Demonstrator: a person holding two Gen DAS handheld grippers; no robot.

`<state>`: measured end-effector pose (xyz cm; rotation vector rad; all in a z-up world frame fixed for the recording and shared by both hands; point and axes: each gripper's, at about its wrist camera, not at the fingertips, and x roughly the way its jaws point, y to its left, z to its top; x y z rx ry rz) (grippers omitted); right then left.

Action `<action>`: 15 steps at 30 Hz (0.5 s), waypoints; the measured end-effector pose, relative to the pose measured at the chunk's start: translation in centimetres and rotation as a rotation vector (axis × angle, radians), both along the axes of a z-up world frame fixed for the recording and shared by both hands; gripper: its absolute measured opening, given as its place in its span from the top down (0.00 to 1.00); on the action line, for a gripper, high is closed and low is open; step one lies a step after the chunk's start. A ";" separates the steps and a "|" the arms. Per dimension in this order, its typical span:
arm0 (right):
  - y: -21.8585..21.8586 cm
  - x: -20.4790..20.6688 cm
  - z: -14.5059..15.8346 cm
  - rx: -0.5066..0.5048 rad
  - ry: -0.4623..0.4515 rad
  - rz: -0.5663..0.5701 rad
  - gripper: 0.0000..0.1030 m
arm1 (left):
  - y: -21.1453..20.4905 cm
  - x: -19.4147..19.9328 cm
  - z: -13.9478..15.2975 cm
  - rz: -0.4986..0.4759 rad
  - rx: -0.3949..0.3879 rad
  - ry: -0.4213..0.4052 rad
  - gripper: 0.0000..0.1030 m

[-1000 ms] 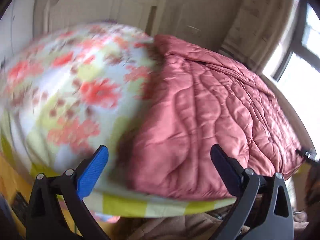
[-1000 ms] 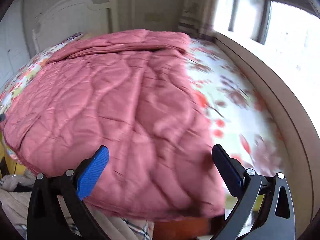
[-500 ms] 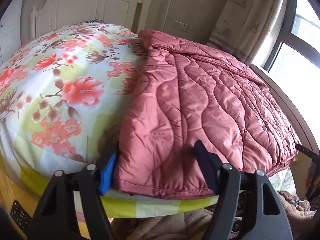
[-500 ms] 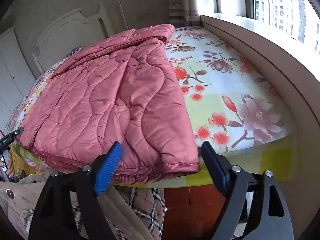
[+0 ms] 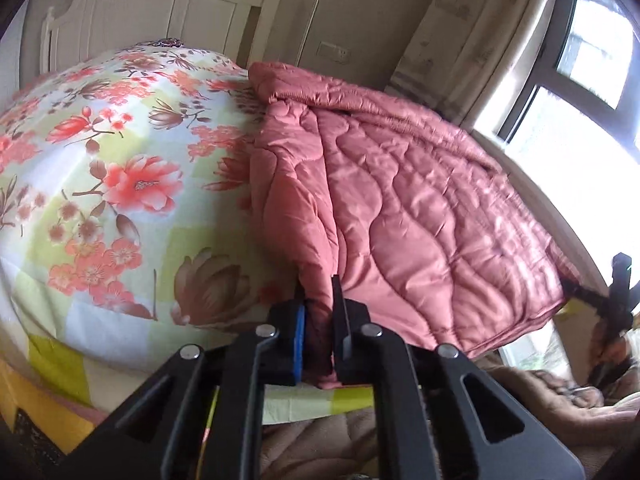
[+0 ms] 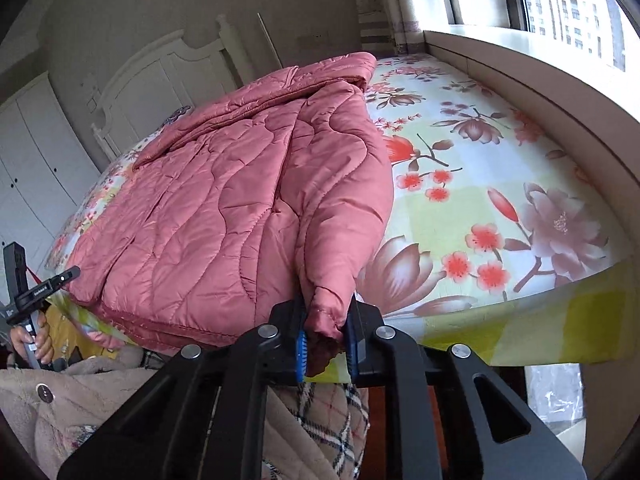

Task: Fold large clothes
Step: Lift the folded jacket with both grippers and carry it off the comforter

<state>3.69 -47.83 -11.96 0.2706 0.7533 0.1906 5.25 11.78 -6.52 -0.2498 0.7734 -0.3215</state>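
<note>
A pink quilted coat (image 5: 408, 216) lies spread over the near part of a bed with a floral sheet (image 5: 112, 184). My left gripper (image 5: 320, 332) is shut on the coat's near left corner at the bed's front edge. In the right wrist view the coat (image 6: 224, 216) covers the left half of the bed. My right gripper (image 6: 325, 340) is shut on the coat's near right corner, which bunches between the jaws. The other gripper shows at the far edge of each view, at the right (image 5: 618, 292) and at the left (image 6: 28, 292).
A white headboard (image 5: 168, 12) and wall stand behind the bed. A window (image 6: 568, 4) with a wide sill (image 6: 532, 76) runs along the bed's right side. White wardrobe doors (image 6: 28, 160) are at the left. The floral sheet (image 6: 480, 184) is bare to the right of the coat.
Both grippers came down to the bed's front edge and closed on the coat's near corners; both were open before. The corners are now lifted and bunched in the jaws.
</note>
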 end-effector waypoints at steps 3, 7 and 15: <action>-0.2 -1.7 1.5 0.051 -0.014 0.046 0.84 | 1.8 -2.3 2.0 0.000 -0.099 -0.034 0.92; 0.2 -6.4 4.8 0.083 -0.083 0.161 0.84 | 4.3 -7.3 5.0 -0.006 -0.223 -0.087 0.93; 0.4 -14.9 13.5 0.055 -0.383 0.184 0.86 | 9.0 -12.5 10.3 0.006 -0.447 -0.330 0.96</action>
